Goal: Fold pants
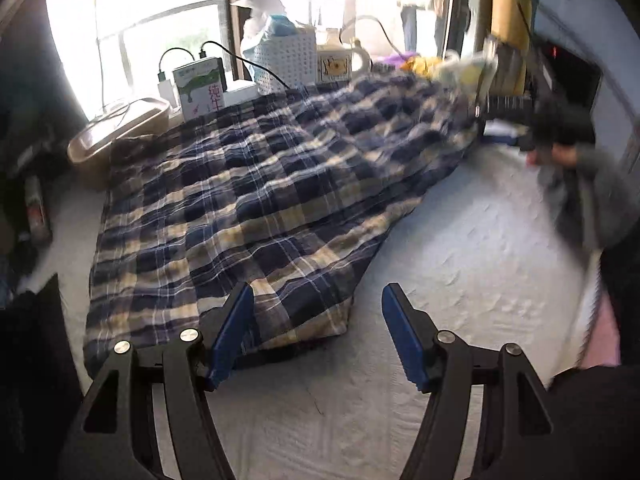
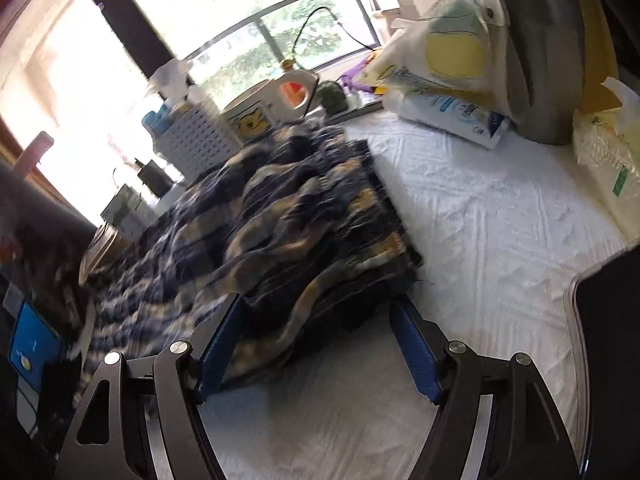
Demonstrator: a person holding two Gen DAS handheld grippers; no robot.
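You are holding your left hand-held gripper (image 1: 318,334) wide open over the plaid pants (image 1: 240,184) hem. Your right hand-held gripper (image 2: 316,346) is gaping too, gripping nothing; carton (image 1: 200,86) lettering ahead is unreadable.

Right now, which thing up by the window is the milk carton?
Follow the plaid pants across the white table to the bright window. At their far left corner stands the milk carton, upright, white with a green splash and red characters, unlike the perforated white basket beside it.

My work surface is a table under a white textured cloth (image 1: 460,240). Plaid pants (image 1: 240,200) lie spread across it. Along its far edge stand a white perforated basket (image 1: 286,60), a milk carton (image 1: 198,88) and a tan tub (image 1: 120,132). A tissue pack (image 2: 452,116) rests at its right.
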